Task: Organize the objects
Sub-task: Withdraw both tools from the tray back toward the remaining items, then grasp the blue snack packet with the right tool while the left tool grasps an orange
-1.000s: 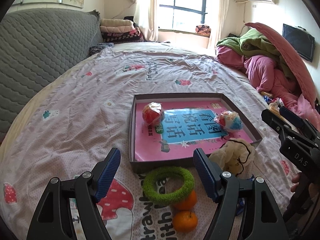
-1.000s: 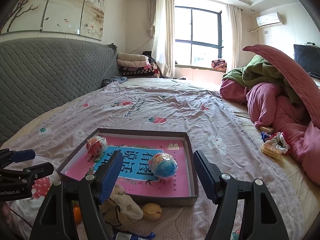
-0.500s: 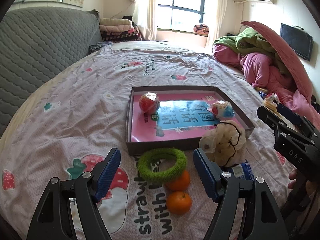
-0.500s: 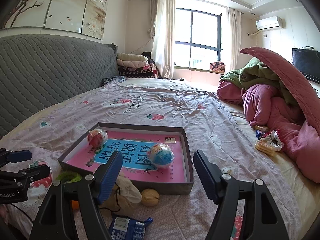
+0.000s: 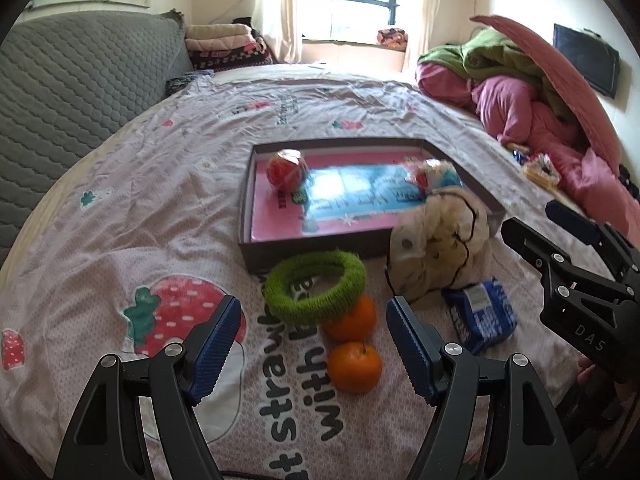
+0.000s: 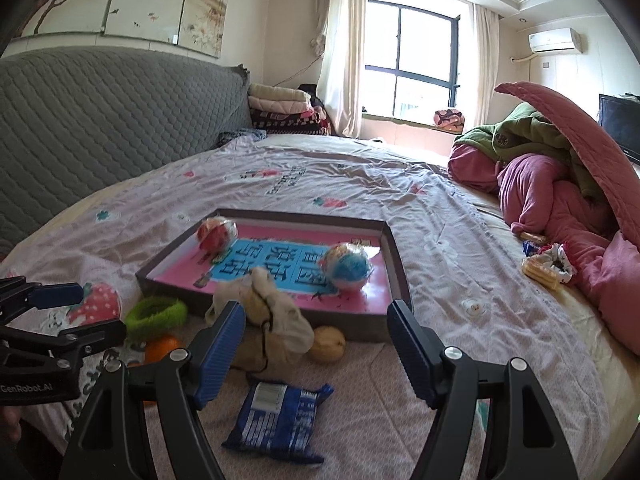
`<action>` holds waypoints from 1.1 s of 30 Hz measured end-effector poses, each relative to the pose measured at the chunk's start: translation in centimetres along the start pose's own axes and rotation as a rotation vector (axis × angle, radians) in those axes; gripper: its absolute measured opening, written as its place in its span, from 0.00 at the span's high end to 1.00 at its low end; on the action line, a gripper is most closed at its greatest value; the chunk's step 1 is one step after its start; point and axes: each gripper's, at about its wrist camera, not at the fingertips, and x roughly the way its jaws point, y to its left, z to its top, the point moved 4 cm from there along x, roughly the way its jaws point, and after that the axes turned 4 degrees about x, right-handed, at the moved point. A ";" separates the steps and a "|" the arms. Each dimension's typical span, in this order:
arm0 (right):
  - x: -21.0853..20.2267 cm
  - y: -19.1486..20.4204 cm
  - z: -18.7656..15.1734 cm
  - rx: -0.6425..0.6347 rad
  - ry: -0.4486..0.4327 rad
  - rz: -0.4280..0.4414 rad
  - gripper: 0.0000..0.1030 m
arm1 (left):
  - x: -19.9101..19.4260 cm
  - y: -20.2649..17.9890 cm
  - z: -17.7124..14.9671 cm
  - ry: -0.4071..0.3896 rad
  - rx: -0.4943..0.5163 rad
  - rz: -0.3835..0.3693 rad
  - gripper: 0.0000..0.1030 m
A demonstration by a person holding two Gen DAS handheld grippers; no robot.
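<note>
While the pink strawberry-print bedspread (image 5: pixel 120 200) fills a sunlit bedroom, a shallow dark tray (image 5: pixel 320 246) on it holds 2 wrapped balls; just before its near wall lie a cream cloth pouch (image 5: pixel 436 248), a green fuzzy ring (image 5: pixel 316 284), a blue snack packet (image 6: pixel 280 420) and 2 oranges (image 5: pixel 354 366). These look light: the pouch soft, best pinched at its bunched top, the packet likely slippery. The left gripper (image 5: pixel 314 346) and right gripper (image 6: pixel 316 350) hover wide apart, holding nothing.

Left gripper (image 5: pixel 314 342) and right gripper (image 6: pixel 316 346) both wide open, apparently empty.
</note>
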 end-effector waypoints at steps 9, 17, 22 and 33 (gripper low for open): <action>0.0 0.3 -1.8 -0.003 0.059 0.005 0.29 | 1.3 -0.9 -1.3 0.072 0.044 -0.018 0.26; 0.6 0.3 -3.0 -0.014 0.118 -0.009 0.29 | 2.5 -1.1 -2.2 0.134 0.049 -0.040 0.26; 0.7 0.5 -3.7 -0.022 0.144 -0.007 0.29 | 2.9 -1.0 -2.5 0.155 0.055 -0.037 0.26; 1.2 1.0 -4.5 -0.027 0.179 -0.002 0.29 | 4.3 -1.4 -3.3 0.194 0.071 -0.026 0.26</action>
